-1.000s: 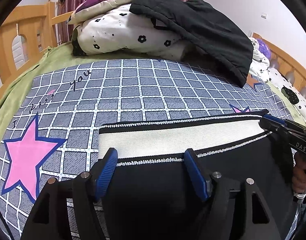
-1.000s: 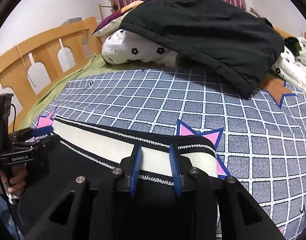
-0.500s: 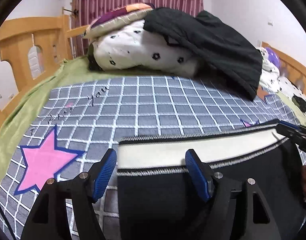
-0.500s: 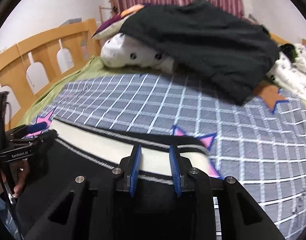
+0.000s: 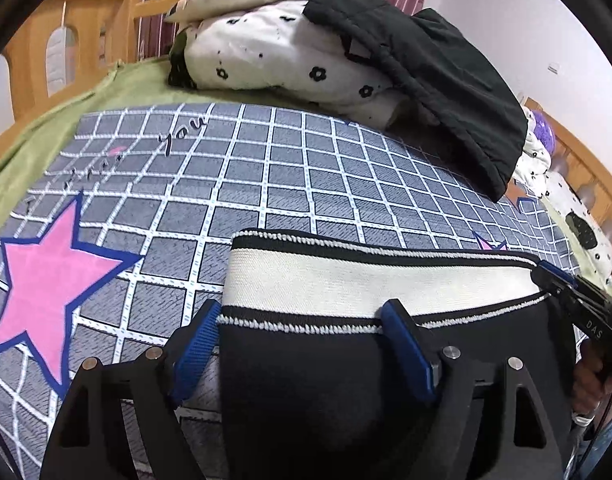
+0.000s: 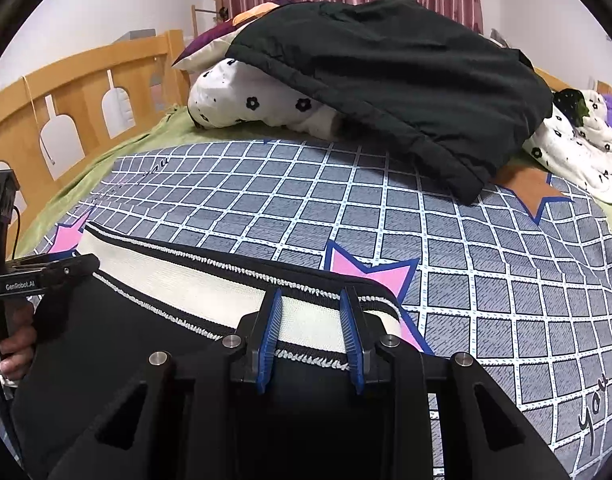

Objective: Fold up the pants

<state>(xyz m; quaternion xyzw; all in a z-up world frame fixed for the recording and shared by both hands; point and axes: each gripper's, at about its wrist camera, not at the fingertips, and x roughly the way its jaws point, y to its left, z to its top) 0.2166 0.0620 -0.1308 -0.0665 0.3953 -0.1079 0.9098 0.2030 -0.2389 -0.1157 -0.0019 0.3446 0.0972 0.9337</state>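
Black pants (image 5: 306,384) with a cream waistband (image 5: 366,284) edged in black and white lie on the grey checked bedspread (image 5: 265,168). My left gripper (image 5: 301,344) sits over the waistband's left end, fingers wide apart, one blue pad (image 5: 195,344) off the cloth's left edge. My right gripper (image 6: 312,336) is over the waistband's right end (image 6: 209,284), fingers a narrow gap apart with the band between them. Each gripper shows at the edge of the other's view, the right one (image 5: 574,296) and the left one (image 6: 45,270).
A heap of white flowered bedding (image 6: 265,100) under a black jacket (image 6: 406,80) lies at the far side. A wooden bed rail (image 6: 65,92) runs along the left. Pink stars (image 5: 41,280) mark the bedspread. Green sheet (image 5: 45,128) lies beyond it.
Both grippers have shifted with the waistband: the left view has swung right, so the band's left end now sits between the left fingers. The finger gaps look unchanged.
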